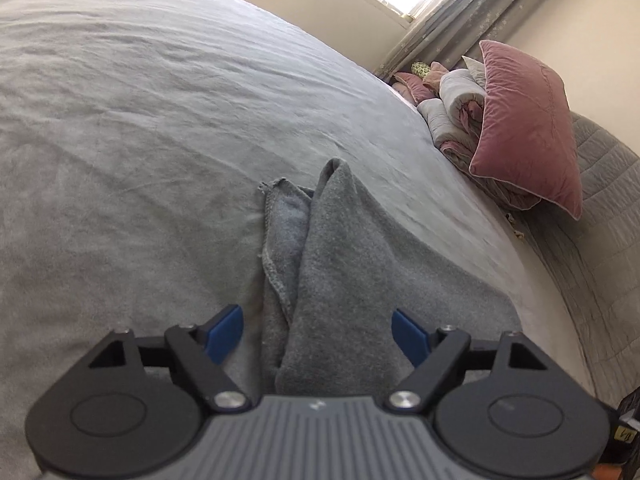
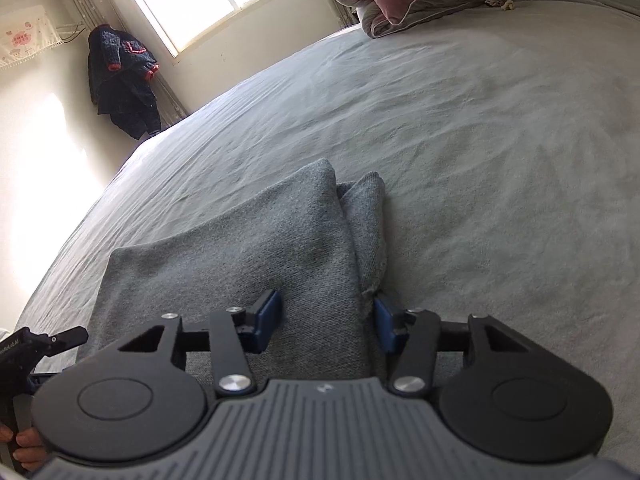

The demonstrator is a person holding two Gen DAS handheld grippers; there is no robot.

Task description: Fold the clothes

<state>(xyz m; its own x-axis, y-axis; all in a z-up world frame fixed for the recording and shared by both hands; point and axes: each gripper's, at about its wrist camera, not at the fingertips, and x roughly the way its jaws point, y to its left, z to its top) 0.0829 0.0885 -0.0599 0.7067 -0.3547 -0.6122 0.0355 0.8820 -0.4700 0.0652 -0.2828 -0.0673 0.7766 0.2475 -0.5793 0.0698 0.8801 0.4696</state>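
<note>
A grey knitted garment [image 1: 340,240] lies folded in a long strip on the bed [image 1: 140,120], with a lighter hemmed layer showing along its left side. My left gripper [image 1: 318,332] hovers over its near end with the blue pads wide apart on either side of the cloth, not touching it. In the right wrist view the same garment [image 2: 248,248] runs away from me, a sleeve-like fold on its right. My right gripper [image 2: 326,312] straddles that right edge with its jaws narrower. Cloth lies between the pads, which do not visibly pinch it.
A pink pillow [image 1: 524,128] and rolled quilts [image 1: 456,108] are piled at the head of the bed. A dark jacket [image 2: 120,76] hangs by the window. The other gripper's body [image 2: 40,348] and a person's hand [image 2: 24,444] show at the right wrist view's left edge.
</note>
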